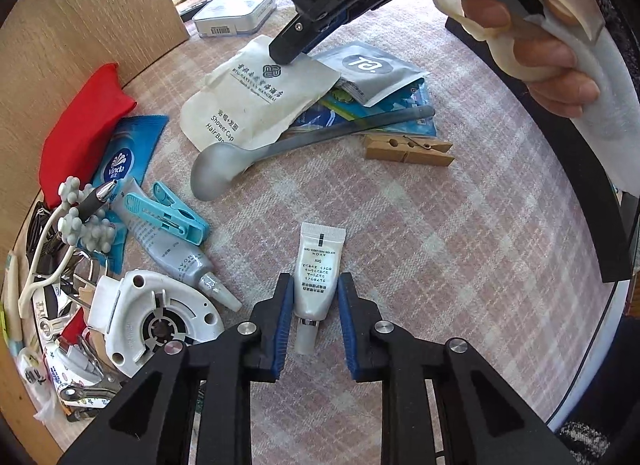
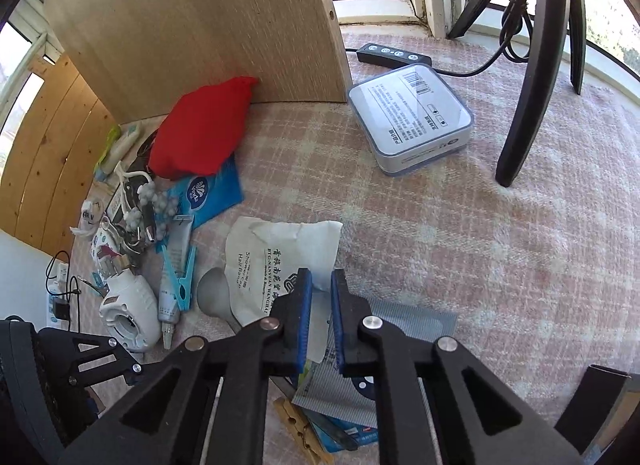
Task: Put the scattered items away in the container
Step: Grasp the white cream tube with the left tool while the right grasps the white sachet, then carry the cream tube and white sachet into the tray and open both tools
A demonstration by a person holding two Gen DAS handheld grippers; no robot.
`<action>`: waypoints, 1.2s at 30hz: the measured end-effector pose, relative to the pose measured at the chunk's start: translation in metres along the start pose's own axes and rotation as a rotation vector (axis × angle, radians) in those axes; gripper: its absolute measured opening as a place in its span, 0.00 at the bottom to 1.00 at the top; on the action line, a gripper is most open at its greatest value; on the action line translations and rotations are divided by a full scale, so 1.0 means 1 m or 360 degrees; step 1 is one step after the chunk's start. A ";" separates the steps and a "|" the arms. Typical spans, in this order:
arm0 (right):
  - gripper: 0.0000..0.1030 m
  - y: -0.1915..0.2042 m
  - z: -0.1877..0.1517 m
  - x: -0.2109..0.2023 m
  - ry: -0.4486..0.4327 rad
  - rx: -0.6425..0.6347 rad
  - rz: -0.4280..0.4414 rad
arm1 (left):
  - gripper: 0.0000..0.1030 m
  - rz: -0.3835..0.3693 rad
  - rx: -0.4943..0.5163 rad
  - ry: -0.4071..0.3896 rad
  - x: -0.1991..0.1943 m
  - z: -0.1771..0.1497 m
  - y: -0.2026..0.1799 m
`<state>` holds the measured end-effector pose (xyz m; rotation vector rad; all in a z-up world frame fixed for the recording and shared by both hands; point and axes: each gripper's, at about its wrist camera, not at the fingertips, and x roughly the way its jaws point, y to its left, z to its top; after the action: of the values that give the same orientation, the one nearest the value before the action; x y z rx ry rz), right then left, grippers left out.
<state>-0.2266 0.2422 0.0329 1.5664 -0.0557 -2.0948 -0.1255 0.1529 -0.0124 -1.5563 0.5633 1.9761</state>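
- Little of the tidying looked done: the white sachet [image 1: 256, 97], grey spoon [image 1: 224, 169], wooden peg [image 1: 408, 149] and blue peg [image 1: 176, 213] all lay loose on the checked cloth [image 1: 460, 245].
- No container could be picked out for certain.
- The right gripper [image 2: 322, 293], jaws nearly together, pinched the far corner of the white sachet.
- The left gripper [image 1: 312, 297] straddled a small cream tube [image 1: 316, 269] lying nearer the camera than the spoon; its blue pads [image 1: 284, 321] stood just clear, not yet pinching.

A wooden panel [image 2: 192, 25] stands on the plaid cloth [image 2: 460, 233], near black stand legs [image 2: 532, 77].
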 end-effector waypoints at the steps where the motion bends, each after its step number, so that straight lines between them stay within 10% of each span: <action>1: 0.04 0.001 -0.001 -0.003 -0.0011 0.0008 0.0019 | 0.20 -0.0016 -0.0024 -0.0006 -0.001 -0.001 0.001; 21: 0.01 0.023 -0.025 -0.107 -0.0303 0.0000 0.0039 | 0.20 -0.0135 -0.0188 -0.0276 -0.056 0.020 0.006; 36: 0.01 -0.086 -0.109 -0.249 -0.0594 0.0342 -0.0294 | 0.20 -0.0363 0.0110 -0.0464 -0.102 0.083 -0.115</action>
<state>-0.1118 0.4519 0.1880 1.3145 -0.2854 -2.5783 -0.0944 0.2752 0.1079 -1.2033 0.3163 1.9381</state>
